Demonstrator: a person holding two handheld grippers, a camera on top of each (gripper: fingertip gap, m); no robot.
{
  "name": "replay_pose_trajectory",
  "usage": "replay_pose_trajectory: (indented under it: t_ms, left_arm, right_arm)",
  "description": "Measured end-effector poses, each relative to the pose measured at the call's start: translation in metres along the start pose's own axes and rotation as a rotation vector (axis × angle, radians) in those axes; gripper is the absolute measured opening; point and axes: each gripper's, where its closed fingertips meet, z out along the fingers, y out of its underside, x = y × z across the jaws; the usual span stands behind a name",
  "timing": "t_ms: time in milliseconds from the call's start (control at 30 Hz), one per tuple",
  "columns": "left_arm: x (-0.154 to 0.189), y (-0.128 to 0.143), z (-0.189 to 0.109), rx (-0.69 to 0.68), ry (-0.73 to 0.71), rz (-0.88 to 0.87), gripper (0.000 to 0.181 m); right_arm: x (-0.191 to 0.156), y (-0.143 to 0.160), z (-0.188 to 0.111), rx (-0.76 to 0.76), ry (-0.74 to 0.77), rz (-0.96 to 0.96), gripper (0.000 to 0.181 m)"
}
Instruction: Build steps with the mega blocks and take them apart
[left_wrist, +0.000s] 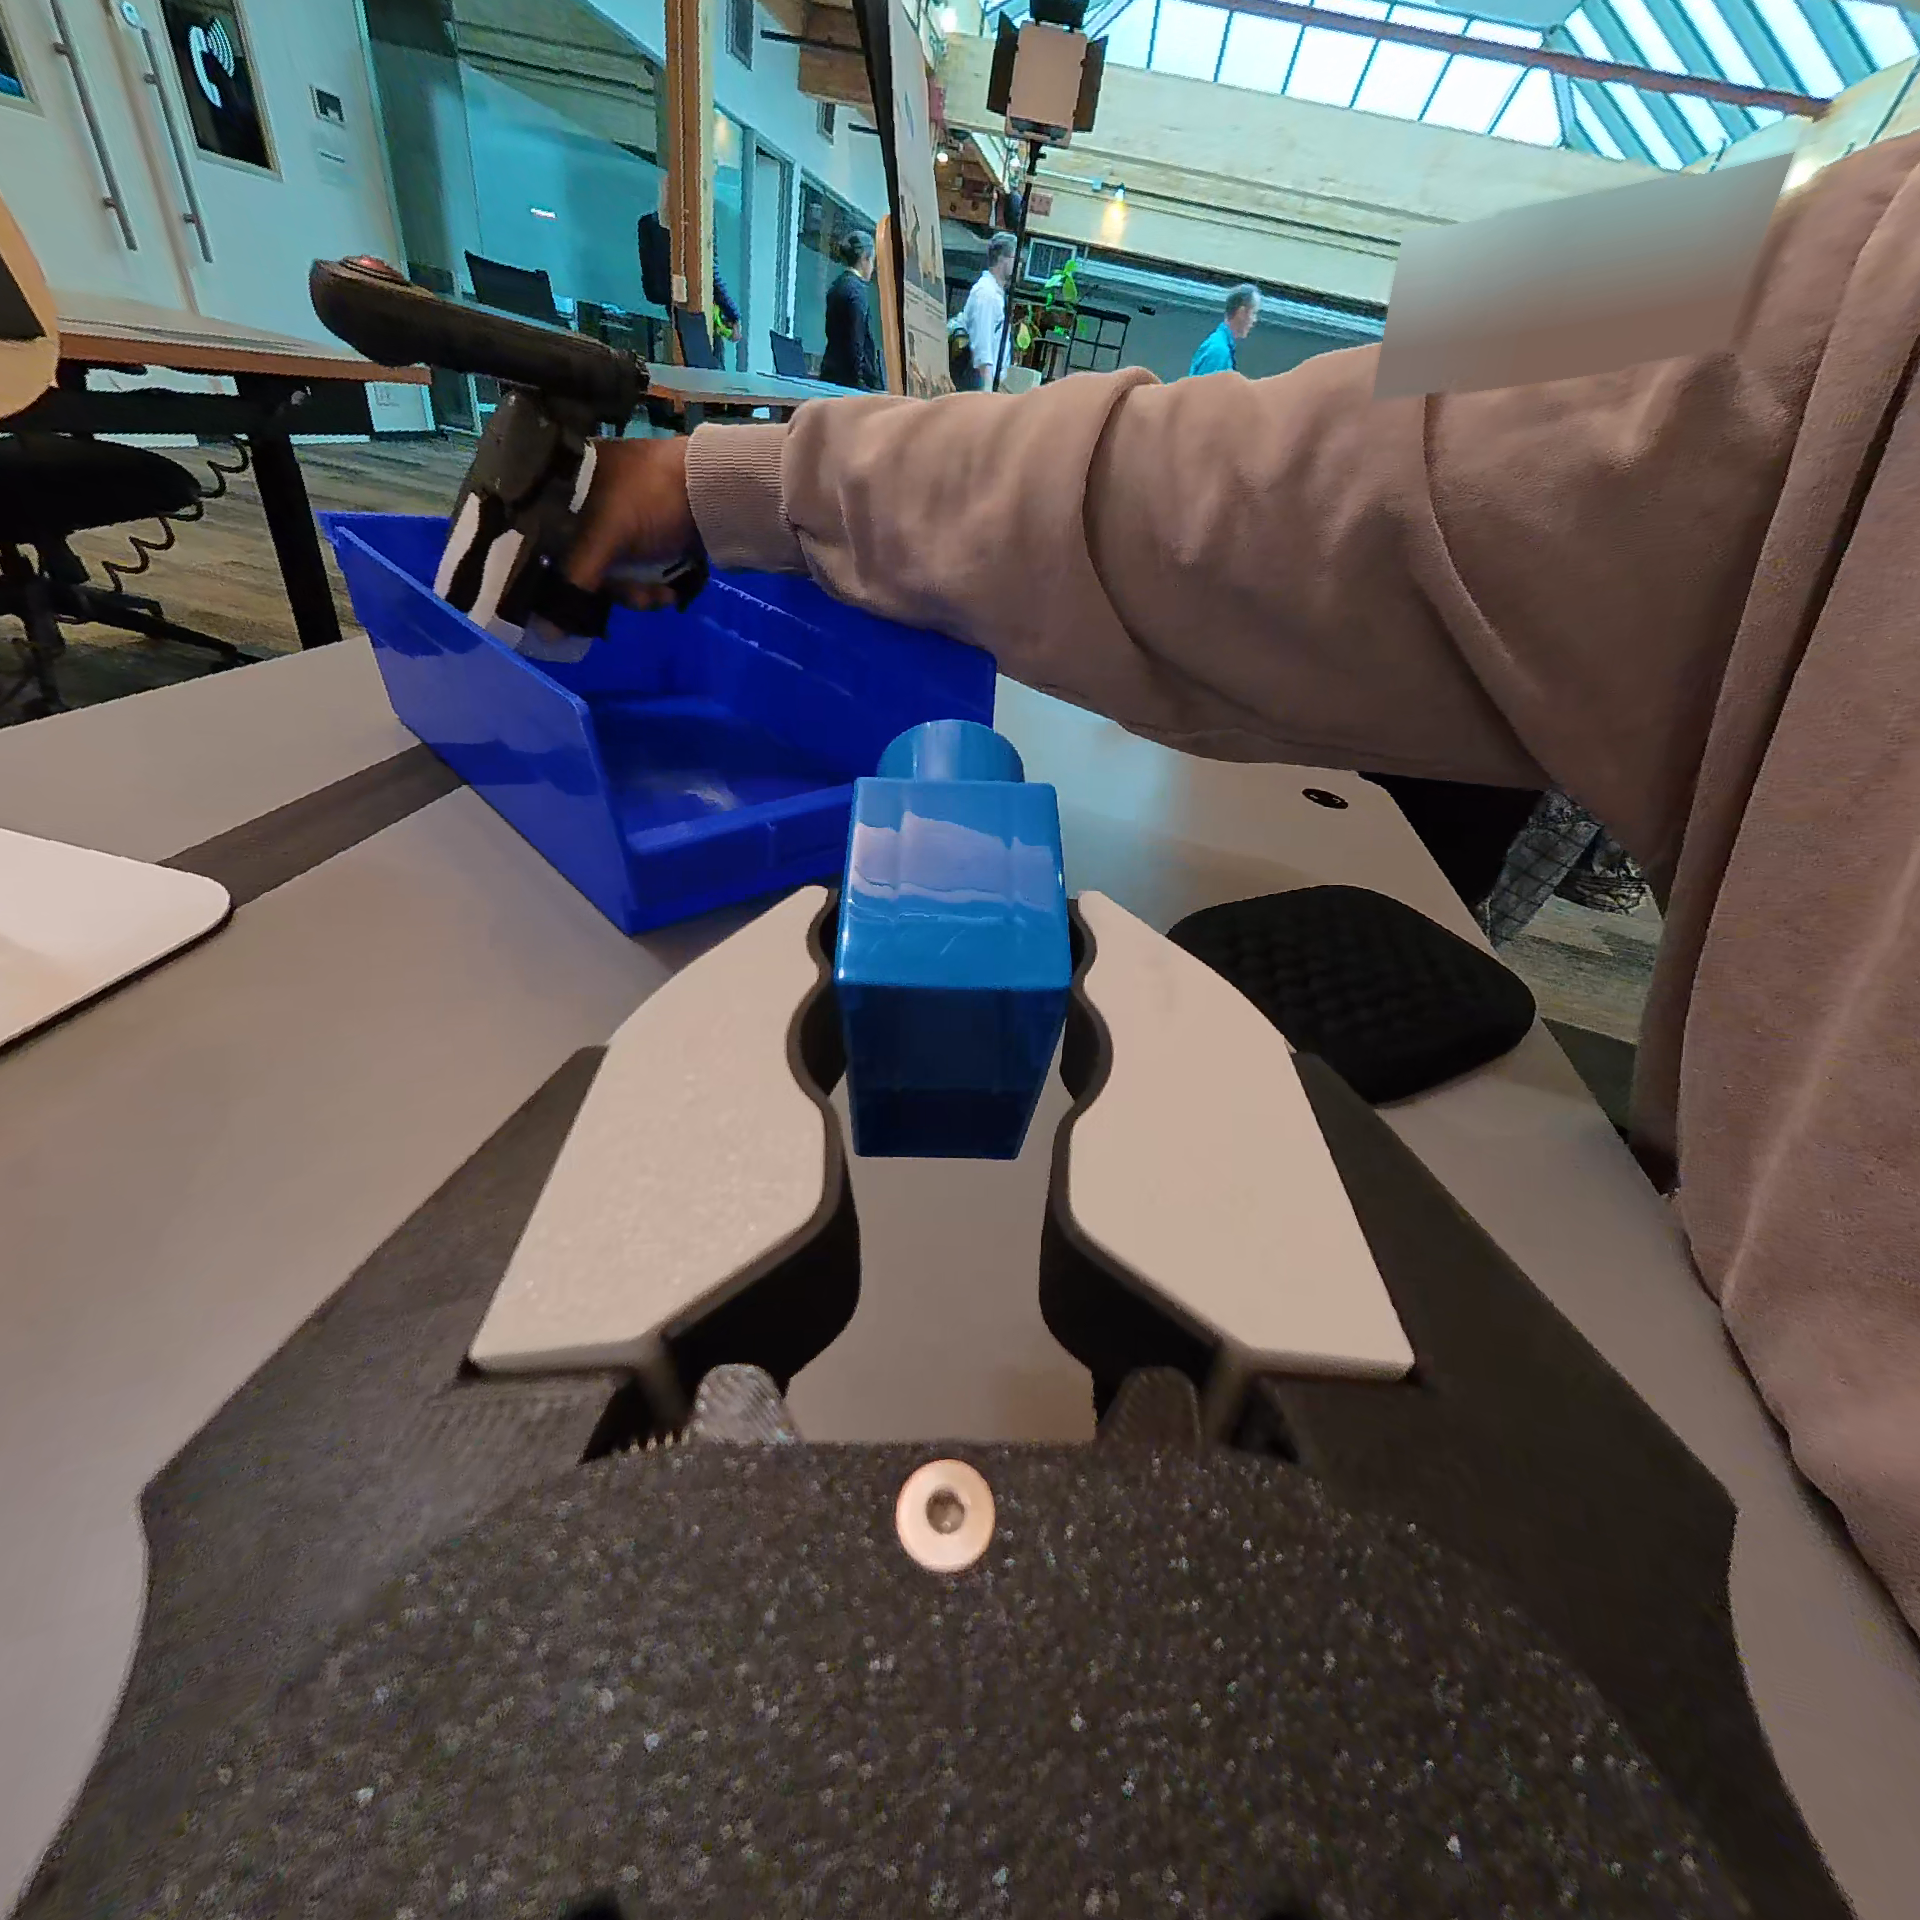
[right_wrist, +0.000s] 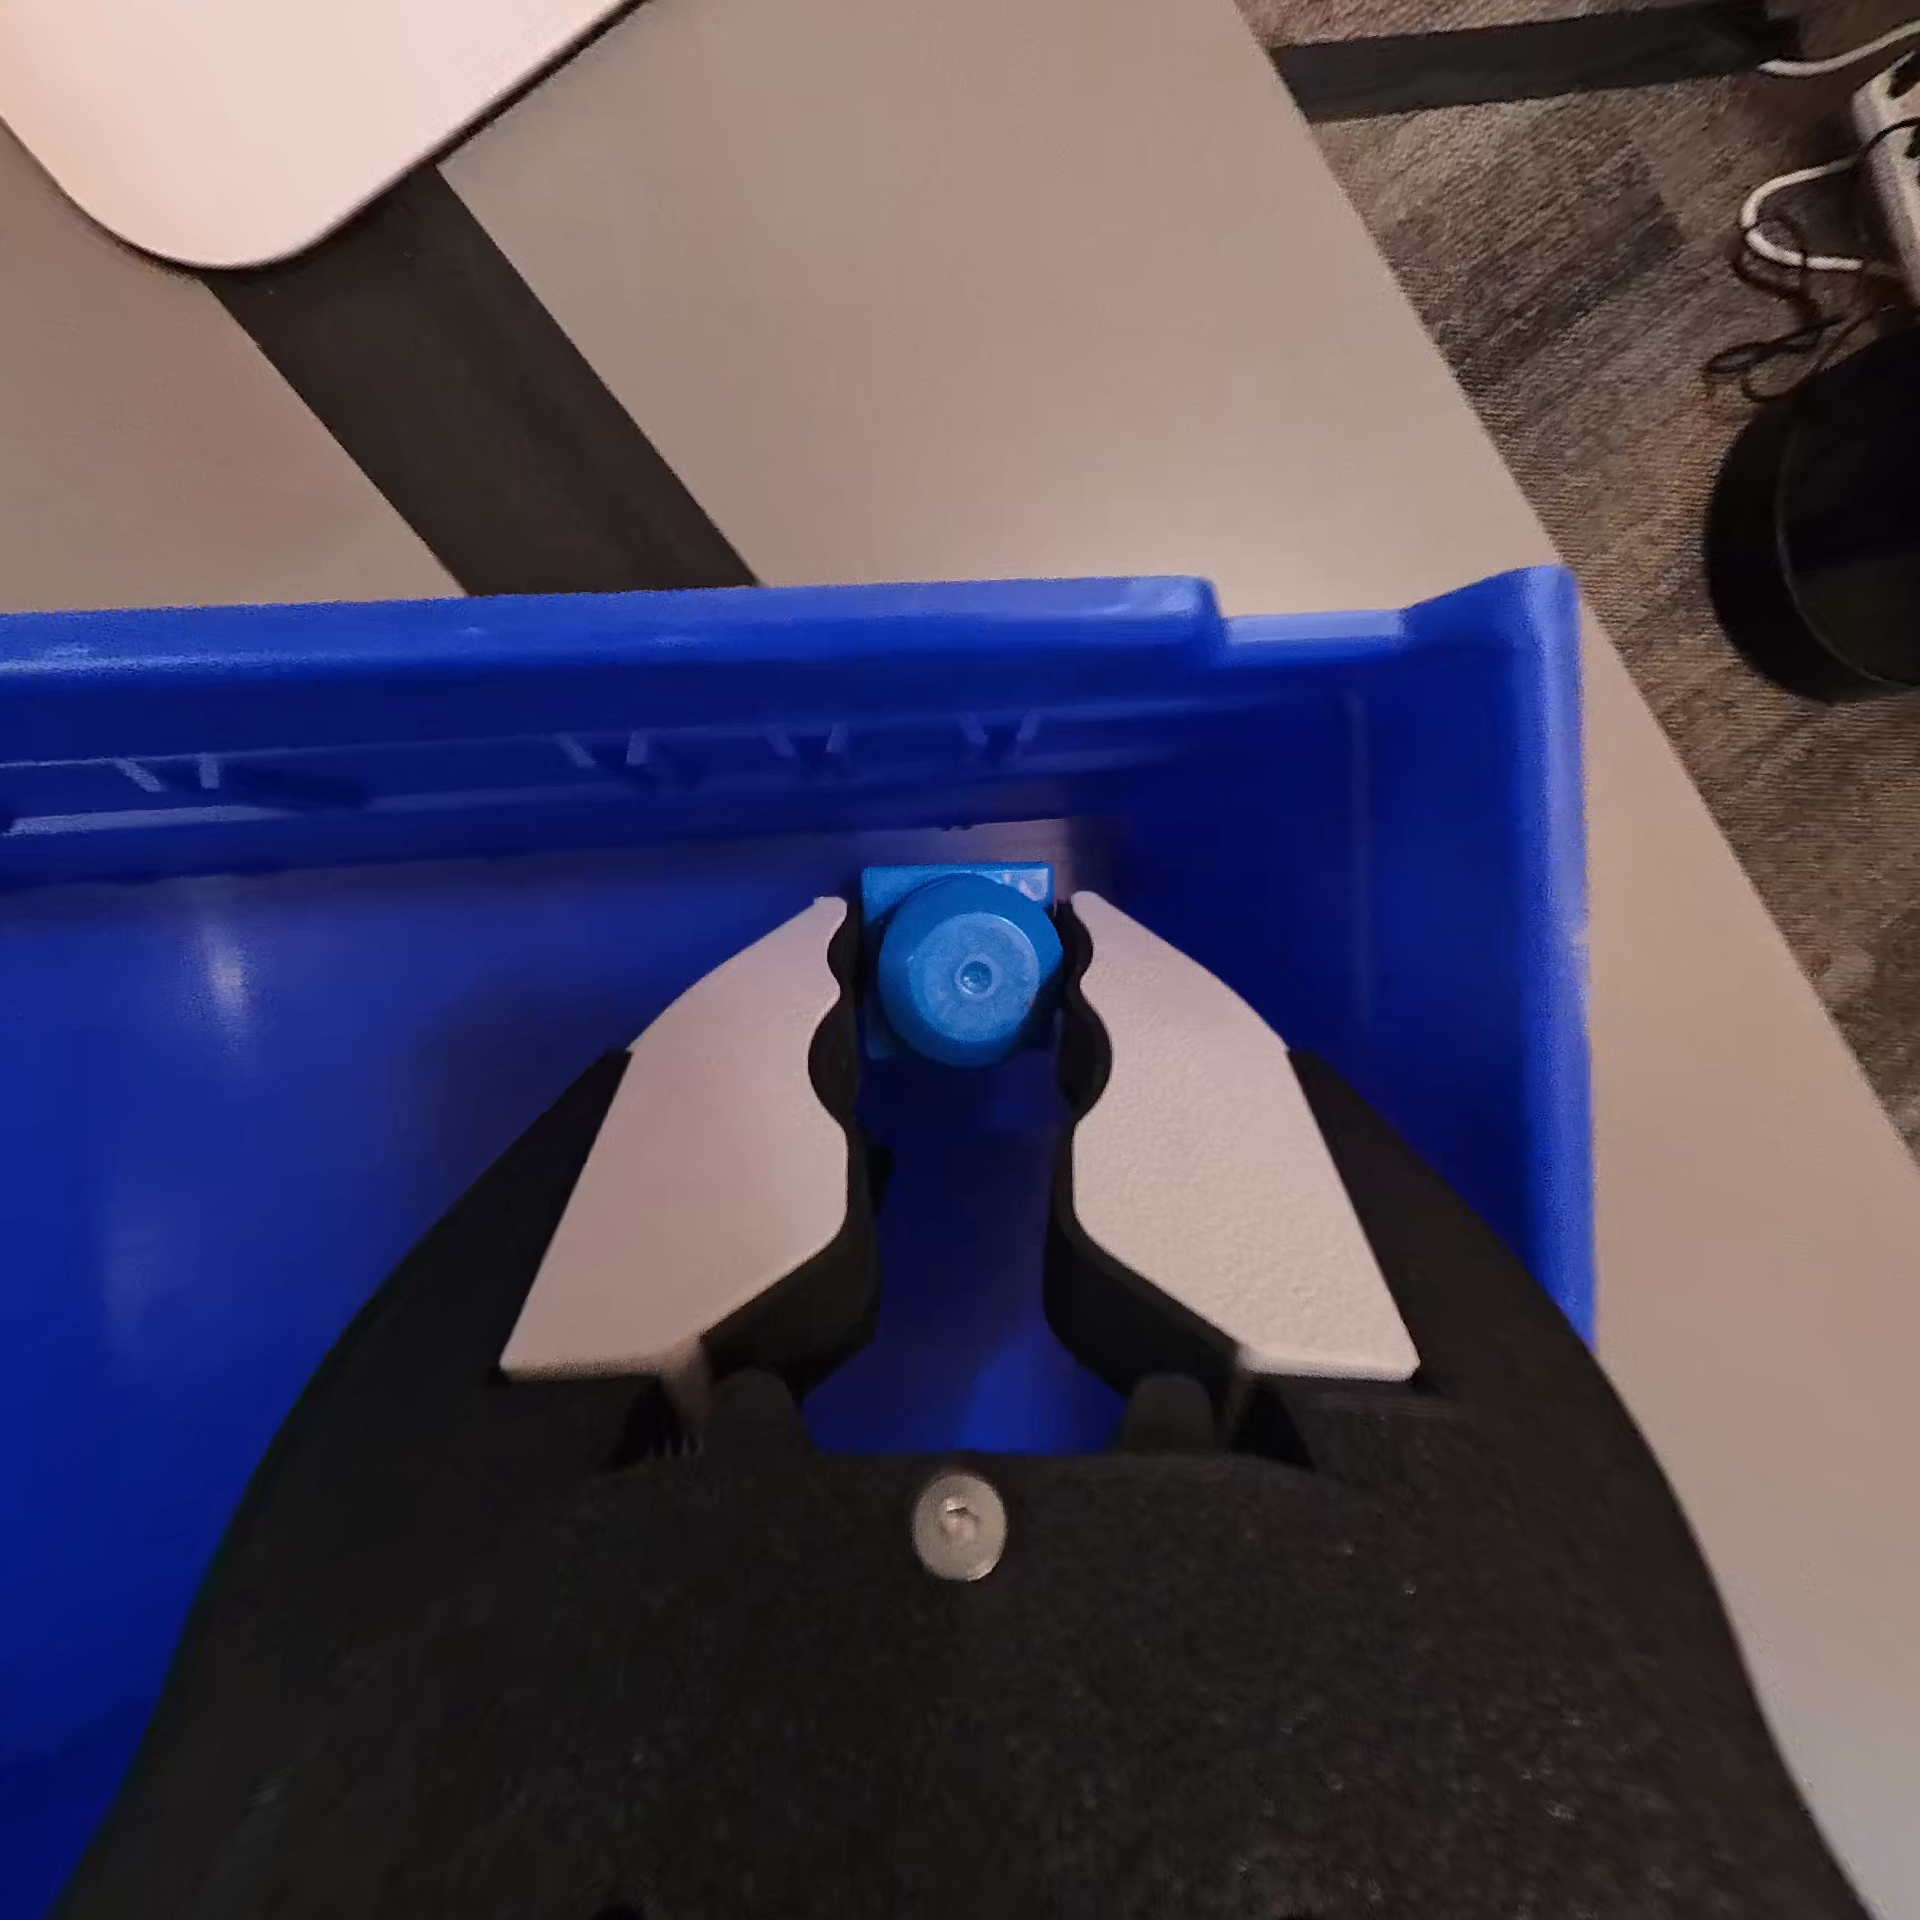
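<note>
My left gripper (left_wrist: 951, 914) is shut on a blue mega block (left_wrist: 951, 966), one stud pointing away, held above the grey table (left_wrist: 312, 1039) just short of the blue bin (left_wrist: 540, 748). My right gripper (right_wrist: 956, 914) is shut on another blue single-stud block (right_wrist: 966, 982), stud facing the camera, down inside the blue bin (right_wrist: 727, 644) near its far right corner. In the left wrist view the right gripper (left_wrist: 520, 582) shows reaching into the bin's far end, held by a hand with a tan sleeve (left_wrist: 1143, 540). The bin floor I can see holds no other blocks.
A black textured pad (left_wrist: 1361, 987) lies on the table right of the left gripper. A white board (left_wrist: 83, 925) lies at the left; it also shows in the right wrist view (right_wrist: 239, 104). A dark gap (right_wrist: 468, 416) splits the table. A black round bin (right_wrist: 1829, 520) and cables are on the floor. My right fingertips sit around 45 centimeters from my left ones.
</note>
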Motion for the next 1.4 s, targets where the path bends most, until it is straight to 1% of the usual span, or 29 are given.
replay_pose_trajectory:
  t_ms: [67,133,300,400,533,600,667,767,833,867,900,933,967,1067,1133,1167,1267,1300,1333,1367,1400]
  left_arm:
    - [-0.001,0.0,0.0,-0.002,-0.002,-0.002,0.039]
    - [-0.001,0.0,0.0,-0.002,-0.004,-0.002,0.039]
    - [-0.001,0.001,0.001,-0.005,0.003,-0.008,0.039]
    - [0.001,0.002,0.002,-0.008,0.007,-0.005,0.039]
    - [0.001,0.003,0.003,-0.011,0.005,-0.003,0.039]
    - [0.001,0.002,0.003,-0.009,0.0,0.0,0.039]
    - [0.0,0.001,0.002,-0.004,-0.008,0.002,0.039]
    - [-0.002,-0.001,0.001,0.011,-0.013,-0.003,0.039]
    - [-0.002,-0.004,-0.001,0.025,-0.01,-0.009,0.039]
    - [-0.001,-0.005,-0.001,0.032,-0.008,-0.011,0.039]
    - [-0.001,-0.007,-0.001,0.039,-0.004,-0.013,0.039]
    - [0.0,-0.007,-0.001,0.045,0.001,-0.016,0.039]
    - [0.001,-0.008,-0.001,0.049,0.008,-0.02,0.039]
    - [0.005,-0.004,0.002,0.027,0.025,-0.007,0.039]
    - [0.011,0.0,0.006,0.007,0.044,0.011,0.039]
    - [0.016,0.001,0.008,0.003,0.063,0.015,0.039]
    - [0.026,0.005,0.014,-0.014,0.096,0.029,0.039]
    - [0.028,0.008,0.016,-0.028,0.095,0.039,0.039]
    - [0.031,0.01,0.017,-0.04,0.105,0.051,0.039]
    - [0.034,0.012,0.019,-0.045,0.109,0.061,0.039]
    - [0.033,0.012,0.02,-0.049,0.091,0.069,0.038]
  right_arm:
    - [-0.011,0.0,-0.001,0.016,-0.054,0.009,0.035]
    - [-0.031,0.0,-0.004,0.032,-0.131,0.011,0.035]
    - [-0.09,0.005,-0.008,0.02,-0.195,-0.1,0.034]
    - [-0.128,0.005,-0.01,0.011,-0.201,-0.158,0.034]
    - [-0.158,0.002,-0.011,-0.006,-0.138,-0.143,0.034]
    - [-0.167,0.0,-0.01,-0.006,-0.116,-0.107,0.034]
    - [-0.168,0.0,-0.01,-0.007,-0.085,-0.086,0.035]
    - [-0.169,0.001,-0.013,0.001,-0.098,-0.013,0.036]
    - [-0.165,-0.002,-0.028,0.019,-0.057,0.0,0.041]
    - [-0.166,-0.009,-0.04,0.058,-0.016,-0.039,0.041]
    - [-0.174,-0.018,-0.054,0.117,0.002,-0.085,0.042]
    - [-0.191,-0.028,-0.067,0.187,-0.021,-0.13,0.043]
    - [-0.216,-0.038,-0.081,0.27,-0.082,-0.175,0.046]
    - [-0.303,-0.058,-0.119,0.491,-0.287,-0.339,0.056]
    - [-0.351,-0.06,-0.134,0.569,-0.399,-0.403,0.057]
    - [-0.368,-0.061,-0.138,0.585,-0.441,-0.408,0.057]
    - [-0.398,-0.06,-0.134,0.591,-0.52,-0.413,0.053]
    - [-0.406,-0.058,-0.133,0.59,-0.555,-0.425,0.049]
    - [-0.413,-0.055,-0.135,0.602,-0.585,-0.437,0.039]
    - [-0.413,-0.054,-0.135,0.612,-0.571,-0.45,0.03]
    - [-0.413,-0.051,-0.136,0.61,-0.567,-0.47,0.028]
